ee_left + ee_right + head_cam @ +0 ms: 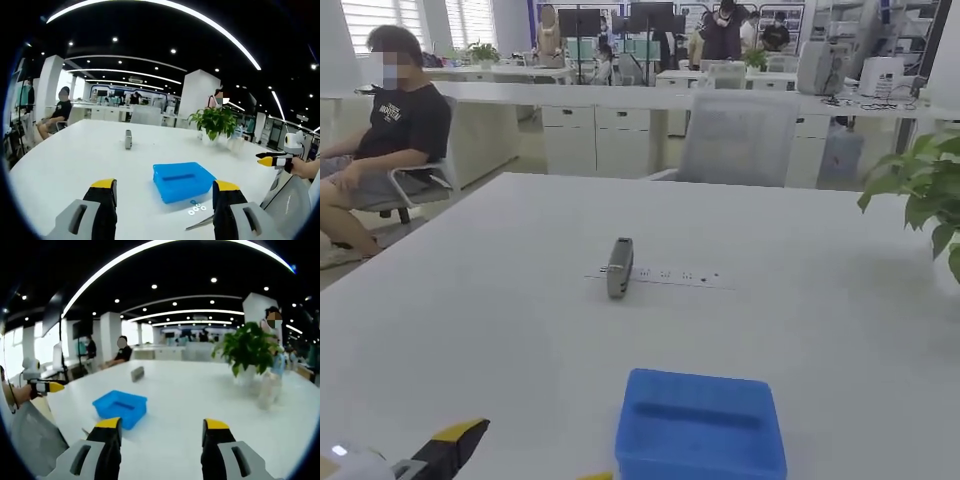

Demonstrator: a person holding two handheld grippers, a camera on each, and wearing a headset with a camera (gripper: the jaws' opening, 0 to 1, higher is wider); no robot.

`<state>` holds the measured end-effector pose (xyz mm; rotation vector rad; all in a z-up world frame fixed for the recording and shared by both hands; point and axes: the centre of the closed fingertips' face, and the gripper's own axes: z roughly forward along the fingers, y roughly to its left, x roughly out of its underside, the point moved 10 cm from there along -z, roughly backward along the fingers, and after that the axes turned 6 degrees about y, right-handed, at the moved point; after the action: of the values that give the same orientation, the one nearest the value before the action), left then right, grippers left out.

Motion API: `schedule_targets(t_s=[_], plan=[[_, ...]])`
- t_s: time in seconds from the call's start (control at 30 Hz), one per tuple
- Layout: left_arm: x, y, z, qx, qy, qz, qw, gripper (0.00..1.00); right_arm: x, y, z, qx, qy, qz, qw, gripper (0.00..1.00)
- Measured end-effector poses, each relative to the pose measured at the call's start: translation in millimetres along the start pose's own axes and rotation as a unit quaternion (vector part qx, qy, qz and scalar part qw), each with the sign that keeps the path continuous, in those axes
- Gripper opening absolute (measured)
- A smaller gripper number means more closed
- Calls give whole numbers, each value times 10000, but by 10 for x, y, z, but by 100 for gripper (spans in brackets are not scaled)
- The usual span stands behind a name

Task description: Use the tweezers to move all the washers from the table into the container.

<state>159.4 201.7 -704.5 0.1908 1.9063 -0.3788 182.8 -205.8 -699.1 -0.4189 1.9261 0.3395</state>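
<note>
A wide white worktop [520, 330] runs out into an open-plan office. At the far left a person [395, 120] sits on a chair, well apart from my work. My left gripper [165, 186] hovers low over the near edge with its fingers spread wide and nothing between them. Ahead, past the middle of the worktop, lies a small grey block [128, 139]. Closer in stands the blue container [182, 180], open at the top, and I cannot tell whether anything lies inside. Just beside its near corner a few washers [196, 207] lie flat on the worktop, and the tweezers [200, 225] lie just beside them, close to my left gripper's right-hand finger. A potted plant [216, 122] stands further right. My right gripper [162, 425] is held out to that side, fingers also wide and bare.

I judge the task is at its very start: the tweezers are not yet picked up. The next move calls for lowering one set of fingers over the thin, flat tweezers and pinching them without scattering the washers.
</note>
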Motion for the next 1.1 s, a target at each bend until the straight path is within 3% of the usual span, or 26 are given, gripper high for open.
schedule_targets(t_s=[0.47, 0.6, 0.73, 0.83, 0.87, 0.93, 0.97, 1.03, 1.1], plan=[[-3, -3, -3, 30, 5, 35, 10000, 78, 10, 21, 18, -9, 134, -149, 9998, 62], [1, 0, -13, 229, 90, -187, 9995, 75, 18, 32, 20, -36, 235, -199, 9995, 62], [8, -59, -7, 680, 313, -227, 9969, 65, 37, 40, 33, -103, 560, -320, 9979, 61], [49, -102, 28, 1073, 788, 31, 9911, 49, 20, 114, 45, -379, 803, -625, 9941, 49], [79, -130, 47, 1257, 1085, 175, 9860, 47, 15, 159, 64, -563, 928, -795, 9909, 44], [117, -160, 94, 1466, 1385, 532, 9780, 43, 21, 251, 111, -920, 1173, -922, 9845, 35], [133, -168, 112, 1529, 1533, 613, 9744, 42, 30, 272, 129, -1014, 1222, -862, 9835, 32], [156, -181, 157, 1679, 1711, 698, 9683, 41, 36, 374, 199, -1395, 1331, -952, 9766, 30], [169, -197, 210, 1856, 1926, 837, 9599, 37, 43, 454, 264, -1557, 1420, -1096, 9714, 27]])
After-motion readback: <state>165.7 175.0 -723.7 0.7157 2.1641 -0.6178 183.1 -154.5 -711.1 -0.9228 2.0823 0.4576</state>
